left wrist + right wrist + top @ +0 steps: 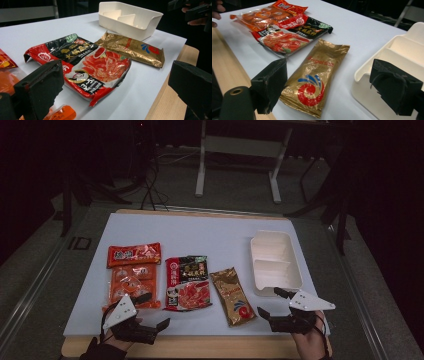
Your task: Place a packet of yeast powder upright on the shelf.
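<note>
1. Four sealed packets are laid out on a white board [200,227], and an empty white divided tray [276,262] stands at its right side
2. The gold packet [233,296] is seen flat on the board just left of the tray, apart from it; it is nearest the right gripper [274,301], whose jaws are spread apart with nothing between them
3. The left gripper [152,309] is held at the near edge with its jaws likewise wide and empty, beside the red and black packet [187,282]
4. Two orange packets [133,275] are left at the far left, one behind the other
5. Nothing has been placed in the tray, so the packing is judged not yet begun: no packet is gripped or lifted
6. All four packets are judged still to be moved, the gold one probably first, as it is framed between the right jaws in the right gripper view [315,80]
</note>
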